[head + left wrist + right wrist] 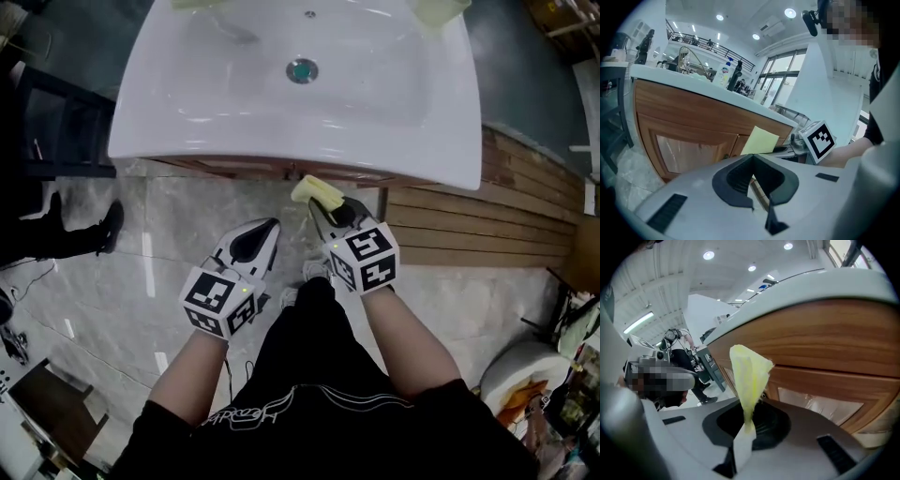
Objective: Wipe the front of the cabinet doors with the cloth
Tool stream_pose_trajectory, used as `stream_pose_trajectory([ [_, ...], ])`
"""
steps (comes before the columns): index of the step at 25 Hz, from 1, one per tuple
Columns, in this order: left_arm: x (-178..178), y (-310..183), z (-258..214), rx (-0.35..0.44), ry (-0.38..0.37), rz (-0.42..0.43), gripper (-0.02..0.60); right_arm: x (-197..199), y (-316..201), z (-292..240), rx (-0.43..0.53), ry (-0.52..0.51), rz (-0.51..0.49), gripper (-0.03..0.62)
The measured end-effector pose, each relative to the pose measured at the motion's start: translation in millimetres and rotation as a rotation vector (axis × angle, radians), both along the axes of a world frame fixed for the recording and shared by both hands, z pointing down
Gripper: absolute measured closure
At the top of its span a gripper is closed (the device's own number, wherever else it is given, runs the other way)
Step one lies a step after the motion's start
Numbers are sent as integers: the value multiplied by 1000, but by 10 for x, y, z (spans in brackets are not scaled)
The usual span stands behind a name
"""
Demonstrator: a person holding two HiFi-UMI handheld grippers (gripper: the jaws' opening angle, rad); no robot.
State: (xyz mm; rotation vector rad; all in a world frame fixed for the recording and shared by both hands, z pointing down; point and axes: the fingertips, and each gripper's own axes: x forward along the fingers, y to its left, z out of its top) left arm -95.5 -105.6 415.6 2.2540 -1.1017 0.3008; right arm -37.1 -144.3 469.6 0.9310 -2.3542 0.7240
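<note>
In the head view the wooden cabinet front [244, 167] shows as a thin strip under the white sink basin [187, 112]. My right gripper [319, 204] is shut on a yellow cloth [317, 190], whose end pokes up close to the cabinet's top edge. In the right gripper view the cloth [749, 373] stands bunched up out of the right gripper [747, 414], in front of the cabinet doors [825, 380]. My left gripper [271, 225] hangs lower left, shut and empty. In the left gripper view, beyond the left gripper [752, 160], are the door [689, 143] and the cloth [760, 140].
A person's black shoe [109, 227] stands on the marble floor [178, 234] at the left. A slatted wooden panel [469, 220] lies to the right of the cabinet. Bottles [725, 75] and a tap [686, 56] sit on the counter.
</note>
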Motion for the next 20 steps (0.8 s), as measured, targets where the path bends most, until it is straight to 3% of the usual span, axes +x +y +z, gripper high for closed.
stream_pose_trajectory([
  [7,18,-1,158,2,9,1,575,-100,-232,227,75,90,-17,554],
  [20,-64,74,347,-28,32,-57,575,-134,-304,396,75,113,41,554],
])
